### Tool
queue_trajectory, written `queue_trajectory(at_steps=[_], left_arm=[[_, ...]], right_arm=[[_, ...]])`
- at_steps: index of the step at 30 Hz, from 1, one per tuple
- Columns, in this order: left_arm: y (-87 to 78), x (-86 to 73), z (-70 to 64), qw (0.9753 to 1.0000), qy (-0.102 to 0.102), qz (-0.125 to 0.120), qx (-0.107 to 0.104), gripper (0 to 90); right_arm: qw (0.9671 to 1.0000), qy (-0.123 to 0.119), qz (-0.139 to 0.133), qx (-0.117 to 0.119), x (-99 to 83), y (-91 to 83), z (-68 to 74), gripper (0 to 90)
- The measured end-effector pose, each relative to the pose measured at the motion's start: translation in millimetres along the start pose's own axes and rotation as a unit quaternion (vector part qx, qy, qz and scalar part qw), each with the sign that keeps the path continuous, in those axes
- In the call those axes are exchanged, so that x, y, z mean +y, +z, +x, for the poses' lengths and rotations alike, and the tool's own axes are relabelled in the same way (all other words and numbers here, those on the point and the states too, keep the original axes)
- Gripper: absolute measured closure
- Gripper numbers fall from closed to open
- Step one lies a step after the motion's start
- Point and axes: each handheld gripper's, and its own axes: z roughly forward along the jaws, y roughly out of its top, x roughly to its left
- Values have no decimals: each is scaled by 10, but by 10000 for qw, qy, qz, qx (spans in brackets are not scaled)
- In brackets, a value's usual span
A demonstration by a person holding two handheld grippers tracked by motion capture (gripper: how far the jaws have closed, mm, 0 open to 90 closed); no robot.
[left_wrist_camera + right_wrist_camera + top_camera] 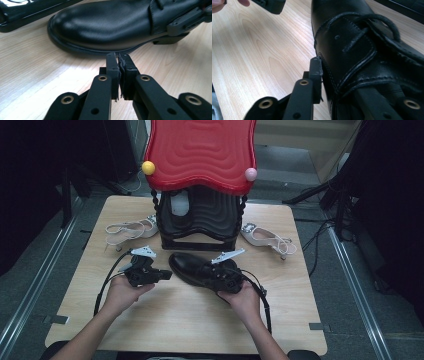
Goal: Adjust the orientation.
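Note:
A black leather lace-up shoe (192,266) lies on its sole at the middle of the wooden table (175,320), toe to the left. My right gripper (216,271) is at its rear half. In the right gripper view, one jaw presses the outside of the shoe's (362,50) side wall and the other goes inside it, so the right gripper (332,71) is shut on the leather. My left gripper (167,275) is low over the table just left of the toe. Its jaws (118,60) are pressed together with nothing between them, a short way from the toe (105,25).
A black shoe rack (200,222) with a red wavy roof (200,150) stands right behind the shoe. A white heeled sandal (131,230) lies to its left and another (267,239) to its right. Bare tabletop stretches toward the near edge.

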Motion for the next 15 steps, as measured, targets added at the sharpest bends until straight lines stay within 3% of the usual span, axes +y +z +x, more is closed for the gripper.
queue_trajectory(at_steps=[2, 3, 7, 11, 12, 13, 15], left_arm=[[4, -6, -17, 10000, 25, -13, -52, 848], [4, -6, -22, 10000, 37, -18, -43, 849], [-4, 7, -26, 9999, -54, -67, -76, 863], [-2, 15, -62, 9999, -42, -79, -74, 879], [4, 26, -74, 10000, -17, -47, -69, 884], [14, 36, -83, 10000, 42, -44, -36, 894], [27, 46, -85, 10000, 48, -30, -64, 900]], right_arm=[[9999, 38, -107, 14, 3, -49, -3, 681], [9998, 106, -122, 131, 7, -76, -16, 675], [9994, 132, -263, 157, -42, -235, -61, 711], [9985, 108, -460, 269, -95, -461, -147, 816], [9987, 46, -461, 234, -108, -503, -158, 900], [9985, -80, -529, 138, -127, -548, -165, 900], [9979, -50, -613, 190, -133, -630, -214, 900]])
